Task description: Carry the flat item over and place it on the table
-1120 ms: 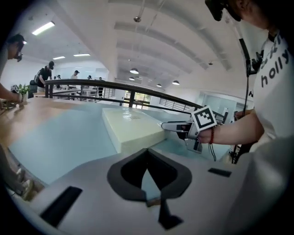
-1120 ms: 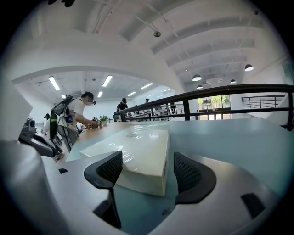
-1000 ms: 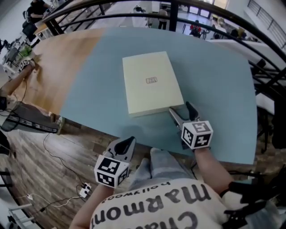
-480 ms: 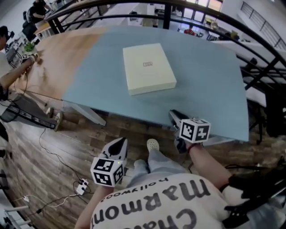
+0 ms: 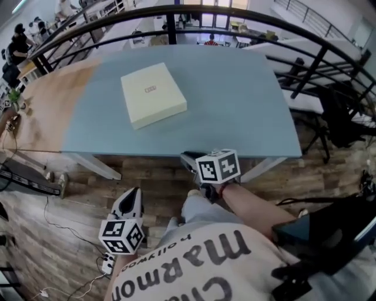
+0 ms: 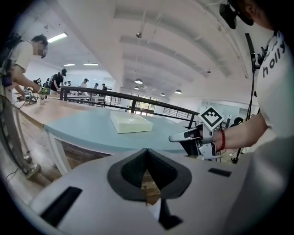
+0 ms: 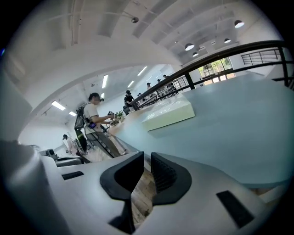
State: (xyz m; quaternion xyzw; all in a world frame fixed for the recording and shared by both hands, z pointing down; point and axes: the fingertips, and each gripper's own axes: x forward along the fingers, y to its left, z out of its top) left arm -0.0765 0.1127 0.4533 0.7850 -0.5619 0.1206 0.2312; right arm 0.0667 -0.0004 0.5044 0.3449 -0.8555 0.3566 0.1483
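head view: the flat box (image 5: 154, 94) lies flat on the blue part of the counter (image 5: 235, 111), toward its left side, near where the top turns wood-coloured. nothing rests on it and nothing touches it. small dark mark on its lid, too small for me to read.

right hand-held gripper (image 5: 187, 159): off the counter on the near side, jaws pointing toward the near edge, over the wooden floor (image 5: 147, 182). well apart from the flat box. in the right gripper view (image 7: 144, 172) the jaws are closing, all but together with only a narrow slit showing floor; nothing between them. same view: flat box (image 7: 169, 114) lies ahead on the counter (image 7: 229, 133), seen from low down.

left hand-held gripper (image 5: 131, 197): lower and nearer the body, also over the floor, further from the counter than the right one. left gripper view (image 6: 148, 174): jaws closed, pads meeting, empty. beyond them i see the flat box (image 6: 131, 123) on the counter (image 6: 92, 131), and to the right the other hand-held gripper (image 6: 177, 137) held level on a forearm with a red bead bracelet (image 6: 223, 140).

surroundings: black railing (image 5: 176, 12) runs behind the counter; people stand at benches far left (image 7: 94, 114).
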